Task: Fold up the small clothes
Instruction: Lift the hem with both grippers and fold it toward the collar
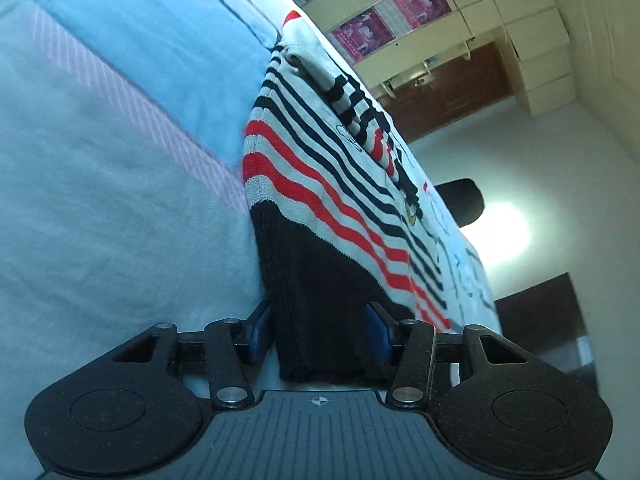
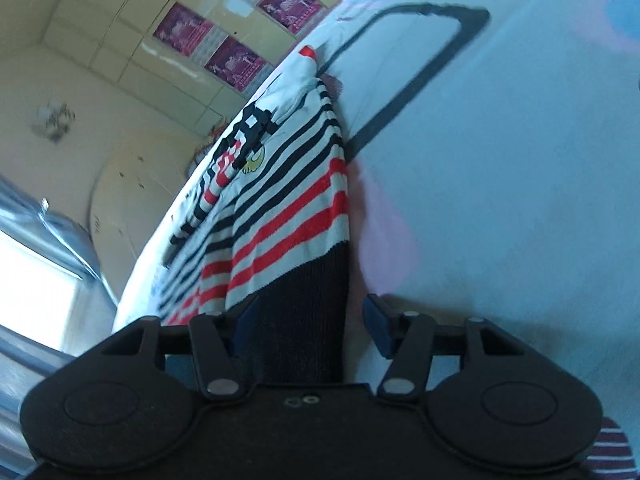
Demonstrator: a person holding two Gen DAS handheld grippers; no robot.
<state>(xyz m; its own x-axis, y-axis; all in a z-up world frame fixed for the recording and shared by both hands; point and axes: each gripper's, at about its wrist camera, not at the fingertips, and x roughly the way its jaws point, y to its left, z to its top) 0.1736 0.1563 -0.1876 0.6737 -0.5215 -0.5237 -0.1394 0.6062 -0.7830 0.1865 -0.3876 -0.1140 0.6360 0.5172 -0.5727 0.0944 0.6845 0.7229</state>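
Note:
A small knitted sweater [image 1: 320, 184] with black and red stripes on white and a black ribbed hem lies on the pale bed sheet [image 1: 120, 200]. In the left wrist view my left gripper [image 1: 318, 332] is shut on the black hem. The cloth fills the gap, and both blue pads [image 1: 258, 332] touch it. In the right wrist view the same sweater [image 2: 288, 208] runs away from my right gripper [image 2: 310, 324], which is open. There the hem lies between the jaws against the left pad [image 2: 244, 320], with a gap to the right one.
The sheet [image 2: 500, 200] carries a dark rectangular outline [image 2: 420, 60] and a pink striped band [image 1: 132, 108]. Beyond the bed's edge stand a cream wardrobe with purple posters [image 1: 384, 12], a dark object [image 1: 464, 200] and a bright window [image 2: 32, 280]. Another striped cloth [image 2: 612, 452] shows at the lower right.

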